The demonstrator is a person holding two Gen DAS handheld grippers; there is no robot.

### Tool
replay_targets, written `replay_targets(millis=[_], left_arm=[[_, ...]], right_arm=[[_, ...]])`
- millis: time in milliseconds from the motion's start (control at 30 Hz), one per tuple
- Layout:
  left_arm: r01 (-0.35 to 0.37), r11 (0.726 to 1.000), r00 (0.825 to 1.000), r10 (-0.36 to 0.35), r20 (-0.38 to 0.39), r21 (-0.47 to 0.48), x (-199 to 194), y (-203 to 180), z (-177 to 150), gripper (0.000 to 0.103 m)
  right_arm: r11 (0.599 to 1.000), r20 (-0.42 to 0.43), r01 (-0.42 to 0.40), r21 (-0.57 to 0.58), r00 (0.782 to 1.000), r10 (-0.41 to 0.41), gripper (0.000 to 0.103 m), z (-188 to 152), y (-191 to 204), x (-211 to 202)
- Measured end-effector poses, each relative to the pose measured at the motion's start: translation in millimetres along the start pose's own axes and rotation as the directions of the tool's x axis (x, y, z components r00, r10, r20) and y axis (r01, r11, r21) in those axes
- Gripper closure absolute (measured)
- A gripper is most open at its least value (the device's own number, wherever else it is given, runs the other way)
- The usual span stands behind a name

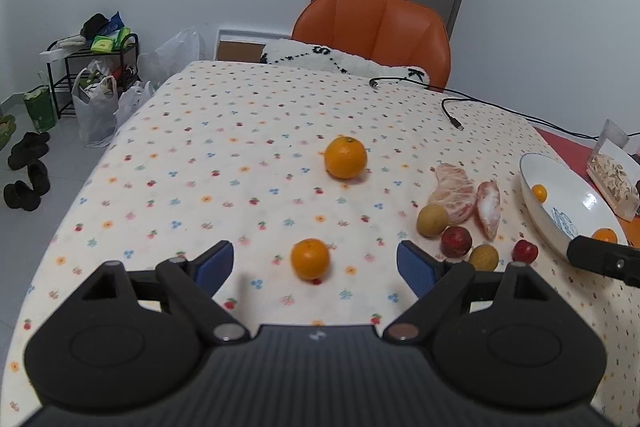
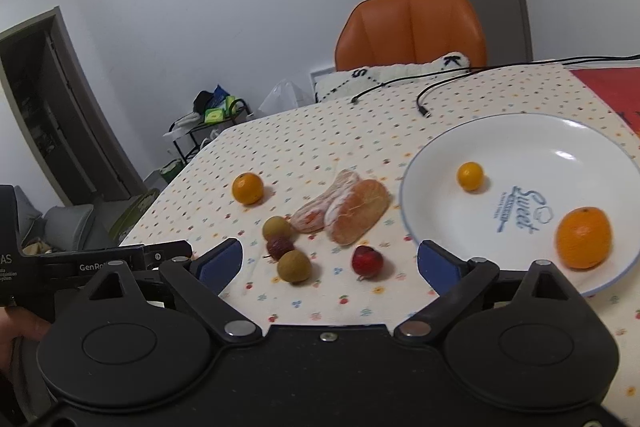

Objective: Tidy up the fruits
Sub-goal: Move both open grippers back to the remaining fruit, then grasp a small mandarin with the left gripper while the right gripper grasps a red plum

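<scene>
My left gripper (image 1: pixel 315 265) is open and empty, its blue pads on either side of a small orange (image 1: pixel 310 259) on the tablecloth. A larger orange (image 1: pixel 345 157) lies further back. My right gripper (image 2: pixel 330 261) is open and empty, with a red fruit (image 2: pixel 367 261) between its fingers. Two peeled pomelo segments (image 2: pixel 344 211), two yellow-brown fruits (image 2: pixel 294 266) and a dark red fruit (image 2: pixel 279 247) lie beside it. The white plate (image 2: pixel 560 135) on the right holds an orange (image 2: pixel 584 237) and a small orange fruit (image 2: pixel 470 176).
An orange chair (image 1: pixel 372 27) with a white cushion stands at the far edge. Two black cables (image 1: pixel 452 107) lie on the cloth at the back right. A snack bag (image 1: pixel 614 183) stands beyond the plate. Bags and a shelf (image 1: pixel 92 79) stand on the floor to the left.
</scene>
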State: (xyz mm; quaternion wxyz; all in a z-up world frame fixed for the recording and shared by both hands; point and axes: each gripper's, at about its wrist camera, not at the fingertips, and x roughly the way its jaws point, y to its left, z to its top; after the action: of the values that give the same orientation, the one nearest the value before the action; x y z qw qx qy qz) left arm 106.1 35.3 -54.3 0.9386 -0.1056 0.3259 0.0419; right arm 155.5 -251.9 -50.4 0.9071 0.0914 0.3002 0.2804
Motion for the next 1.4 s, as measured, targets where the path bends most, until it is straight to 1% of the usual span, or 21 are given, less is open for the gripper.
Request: replay_targets(millis=[100, 267, 300, 367, 433, 567, 700, 733, 800, 867, 900, 967, 1100, 1133, 1167, 1200, 1233, 1400], left_arm=[[0.001, 1.000, 1.000, -0.001, 0.004, 0.003, -1.6, 3.6, -1.0, 0.016], [0.017, 1.000, 1.000, -0.017, 0.003, 0.002, -0.8, 9.2, -1.3, 0.016], [0.020, 1.000, 1.000, -0.020, 0.003, 0.000, -0.4, 10.3, -1.3, 0.017], [0.027, 1.000, 1.000, -0.027, 0.001, -0.006, 1.0, 11.3, -1.0, 0.017], [0.038, 0.999, 0.999, -0.038, 0.000, -0.010, 2.3, 11.5, -0.7, 0.018], [0.055, 0.998, 0.998, -0.055, 0.003, 0.003, 3.4, 9.7, -0.4, 0.018], [0.064, 0.998, 0.998, -0.064, -0.002, 0.003, 7.5, 10.3, -0.4, 0.019], [0.065, 0.998, 0.998, -0.065, -0.003, 0.004, 8.8, 10.1, -0.5, 0.020], [0.067, 0.998, 0.998, -0.067, -0.008, 0.007, 12.4, 9.6, -0.9, 0.023], [0.066, 0.998, 0.998, -0.066, -0.013, 0.002, 16.0, 10.1, -0.9, 0.029], [0.065, 0.998, 0.998, -0.065, -0.015, -0.001, 17.8, 10.5, -1.0, 0.030], [0.063, 0.998, 0.998, -0.063, -0.022, -0.005, 21.9, 11.1, -1.2, 0.039], [0.049, 0.999, 0.999, -0.048, -0.020, 0.005, 25.6, 10.1, -1.4, 0.052], [0.047, 0.999, 0.999, -0.047, -0.018, 0.004, 26.0, 10.4, -1.0, 0.059], [0.044, 0.999, 0.999, -0.044, -0.019, 0.002, 26.7, 10.8, -0.2, 0.069], [0.044, 0.999, 0.999, -0.044, -0.021, -0.001, 27.2, 11.5, 0.6, 0.075], [0.053, 0.999, 0.998, -0.053, -0.027, -0.006, 27.4, 12.4, 1.5, 0.081], [0.058, 0.998, 0.998, -0.058, -0.015, -0.008, 22.6, 9.7, 3.9, 0.081]], right_arm=[[1.000, -0.013, -0.006, 0.002, 1.000, 0.006, 0.011, -2.0, 2.7, 6.9], [0.999, -0.041, 0.025, 0.022, 0.999, -0.024, 0.028, -7.2, 0.3, 17.7], [0.999, -0.044, 0.033, 0.024, 0.999, -0.032, 0.030, -8.3, -0.2, 19.1], [0.999, -0.049, 0.048, 0.026, 0.998, -0.047, 0.037, -10.0, -0.8, 21.7], [0.998, -0.054, 0.063, 0.025, 0.997, -0.062, 0.041, -11.1, -1.2, 24.3], [0.995, -0.059, 0.098, 0.012, 0.993, -0.097, 0.046, -11.4, -0.7, 30.5], [0.993, -0.063, 0.116, 0.005, 0.991, -0.116, 0.052, -12.1, -0.2, 37.3], [0.993, -0.061, 0.122, -0.001, 0.991, -0.121, 0.054, -12.3, 0.8, 38.6], [0.992, -0.057, 0.128, -0.016, 0.990, -0.129, 0.055, -12.8, 3.3, 41.0], [0.989, -0.058, 0.141, -0.036, 0.988, -0.143, 0.056, -13.3, 6.6, 44.0], [0.988, -0.058, 0.146, -0.043, 0.987, -0.148, 0.056, -13.5, 7.7, 45.4], [0.987, -0.055, 0.155, -0.050, 0.986, -0.158, 0.058, -13.7, 8.7, 47.2], [0.982, -0.044, 0.179, -0.060, 0.982, -0.181, 0.063, -13.2, 11.3, 50.8], [0.982, -0.043, 0.180, -0.059, 0.982, -0.183, 0.069, -12.9, 11.1, 51.2], [0.982, -0.043, 0.181, -0.056, 0.982, -0.183, 0.076, -12.6, 10.4, 51.0], [0.983, -0.044, 0.178, -0.051, 0.983, -0.180, 0.080, -12.2, 9.4, 51.0], [0.984, -0.046, 0.171, -0.043, 0.984, -0.173, 0.080, -11.8, 8.2, 50.4], [0.990, -0.037, 0.141, -0.030, 0.989, -0.142, 0.081, -11.3, 7.1, 41.4]])
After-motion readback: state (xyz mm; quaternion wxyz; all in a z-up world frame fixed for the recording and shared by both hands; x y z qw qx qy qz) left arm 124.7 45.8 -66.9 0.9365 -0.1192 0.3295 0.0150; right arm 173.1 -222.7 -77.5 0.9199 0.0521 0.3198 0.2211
